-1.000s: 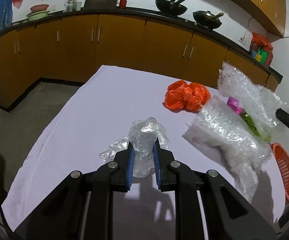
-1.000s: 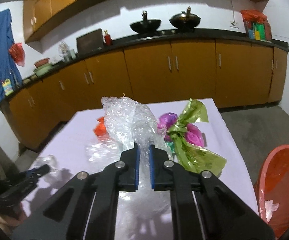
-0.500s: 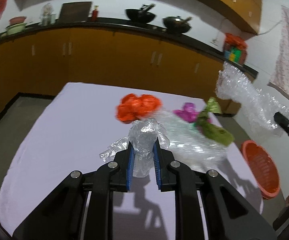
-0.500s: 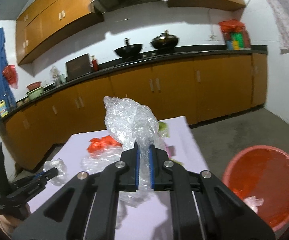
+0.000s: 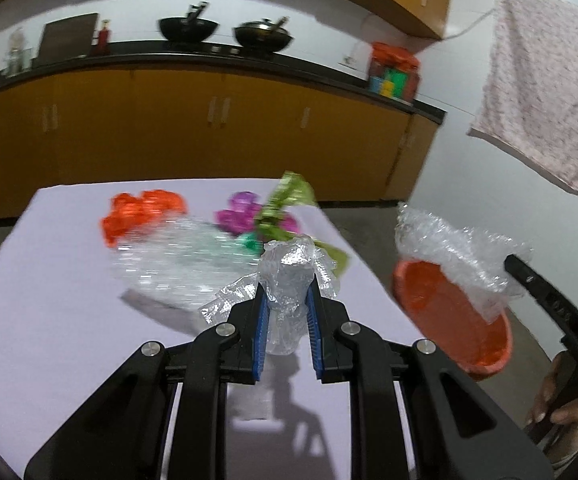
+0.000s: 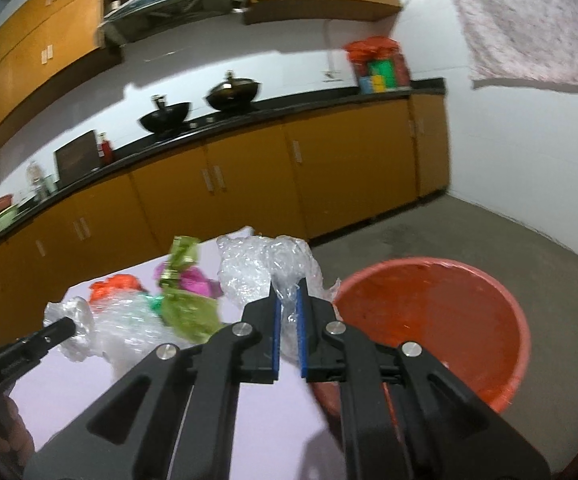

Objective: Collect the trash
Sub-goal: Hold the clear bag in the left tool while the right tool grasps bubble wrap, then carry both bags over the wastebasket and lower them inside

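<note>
Step in hand, as judged: carry-to-bin, both grippers loaded, neither load released yet. Right gripper (image 6: 287, 312) has its blue pads narrow, pinched on a wad of bubble wrap (image 6: 265, 268) that bulges up and forward of the fingertips, with a tail hanging down between the pads. The orange basin (image 6: 441, 320) sits just right of and ahead of the right fingers; from the left wrist view the same wrap (image 5: 457, 256) appears over the basin's near rim (image 5: 449, 312), though how high above it cannot be told. Left gripper (image 5: 287, 320) is also narrow, clamped on a crumpled clear plastic bag (image 5: 289, 276) that stands up between the pads and spills over the left finger; it hangs above the white-covered table (image 5: 49, 320), the basin well off to the right of its fingers. Ahead of the left fingertips on the table: a larger sheet of bubble wrap (image 5: 177, 264), an orange bag (image 5: 141, 216), and a purple and green wrapper (image 5: 265, 216), slightly blurred. Next move likely calls for the right pads to part once the wrap is fully over the basin mouth; light film may cling to the pads, so a small shake could be needed. The left load should then travel right to the same basin.
</note>
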### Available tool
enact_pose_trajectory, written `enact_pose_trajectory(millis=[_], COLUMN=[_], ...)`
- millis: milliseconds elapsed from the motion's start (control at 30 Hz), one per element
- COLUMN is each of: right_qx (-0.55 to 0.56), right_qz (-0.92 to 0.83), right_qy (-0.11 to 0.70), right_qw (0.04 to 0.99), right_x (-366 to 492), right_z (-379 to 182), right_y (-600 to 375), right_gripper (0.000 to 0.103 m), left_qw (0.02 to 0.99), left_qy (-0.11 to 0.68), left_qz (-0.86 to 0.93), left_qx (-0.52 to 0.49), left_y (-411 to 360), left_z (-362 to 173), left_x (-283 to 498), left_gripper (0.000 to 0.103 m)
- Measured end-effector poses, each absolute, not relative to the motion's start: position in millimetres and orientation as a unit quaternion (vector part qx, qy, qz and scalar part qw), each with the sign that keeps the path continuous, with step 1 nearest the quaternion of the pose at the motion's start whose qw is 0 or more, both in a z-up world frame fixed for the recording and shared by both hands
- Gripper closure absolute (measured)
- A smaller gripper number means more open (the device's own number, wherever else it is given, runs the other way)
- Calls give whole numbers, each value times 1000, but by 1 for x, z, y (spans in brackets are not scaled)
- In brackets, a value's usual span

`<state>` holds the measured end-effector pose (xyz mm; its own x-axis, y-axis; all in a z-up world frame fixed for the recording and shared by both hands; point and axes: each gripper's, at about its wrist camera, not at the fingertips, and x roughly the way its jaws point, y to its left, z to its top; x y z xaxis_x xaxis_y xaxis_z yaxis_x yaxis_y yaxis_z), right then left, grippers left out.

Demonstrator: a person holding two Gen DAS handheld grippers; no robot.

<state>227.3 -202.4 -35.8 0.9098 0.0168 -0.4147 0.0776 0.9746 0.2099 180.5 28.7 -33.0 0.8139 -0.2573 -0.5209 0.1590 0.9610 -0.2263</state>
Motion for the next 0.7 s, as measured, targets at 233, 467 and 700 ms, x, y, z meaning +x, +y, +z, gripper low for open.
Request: enact_pose_trajectory(millis=[233, 467, 700], right_qx=[119, 135, 140], right_qz=[-64, -104, -121], right_qy=[201, 197, 198], right_qw=[970, 965, 962], right_x=[215, 205, 201], right_z=[-40, -46, -54], right_y=[-243, -280, -299], right_gripper=[96, 96, 96], left_qw=[941, 932, 922], left_qy=[290, 295, 303], left_qz=[-159, -204, -239], left_qx=[-75, -56, -42], left_y=[-22, -68, -105], left_z=[-35, -36, -40], left_x=[193, 204, 215], left_gripper=[85, 85, 85])
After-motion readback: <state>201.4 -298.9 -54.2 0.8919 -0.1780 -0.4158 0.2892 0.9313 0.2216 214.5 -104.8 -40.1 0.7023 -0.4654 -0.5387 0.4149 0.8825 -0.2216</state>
